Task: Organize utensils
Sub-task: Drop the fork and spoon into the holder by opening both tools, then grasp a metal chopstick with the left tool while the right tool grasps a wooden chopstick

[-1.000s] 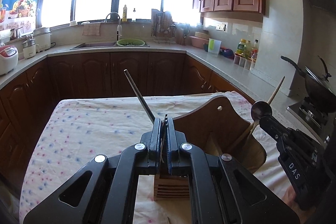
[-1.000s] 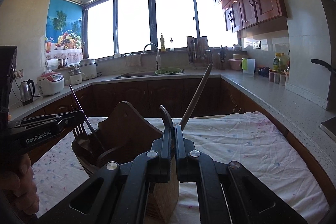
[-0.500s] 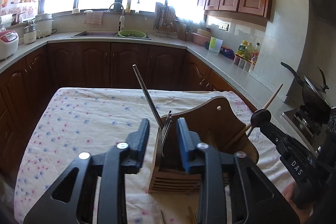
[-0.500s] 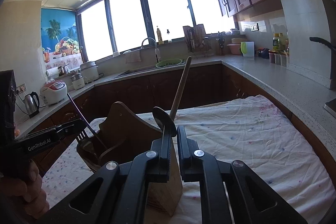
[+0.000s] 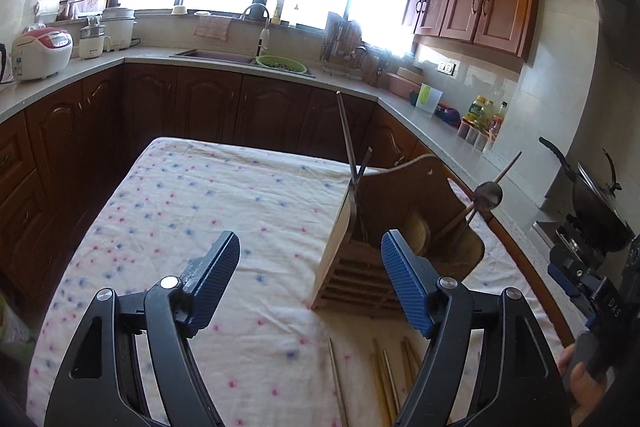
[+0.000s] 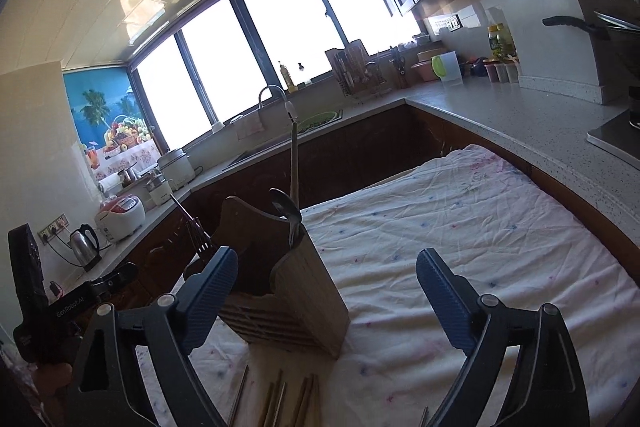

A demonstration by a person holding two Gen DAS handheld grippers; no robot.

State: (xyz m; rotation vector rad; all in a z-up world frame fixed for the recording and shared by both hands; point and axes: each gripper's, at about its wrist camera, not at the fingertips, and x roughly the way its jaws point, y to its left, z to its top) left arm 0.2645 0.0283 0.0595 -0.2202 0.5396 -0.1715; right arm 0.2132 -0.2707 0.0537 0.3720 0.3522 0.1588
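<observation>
A fork [image 5: 362, 163] and a spoon [image 6: 286, 205] already stand in the wooden holder [image 5: 400, 227] on the table, both grippers [image 5: 310, 283] [image 6: 326, 291] have just spread wide and hold nothing, and chopsticks [image 5: 384, 379] near them wait.

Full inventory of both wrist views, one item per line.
Utensil holder: 1, brown wood, on the table, right of centre.
Spoon: 1, metal, bowl up in the holder.
Wooden stick: 1, tan, upright in the holder.
Fork: 1, dark metal, tines up in the holder.
Chopsticks: several, wood and metal, loose on the cloth in front of the holder.
Tablecloth: 1, white with pink and blue dots, covers the table.
Rice cooker: 1, white and red, counter, far left.
Kettle: 1, steel, counter.
Wok: 1, black, on the stove.
Left tool: open, empty, jaws just opened.
Right tool: open, empty, jaws just opened.
</observation>
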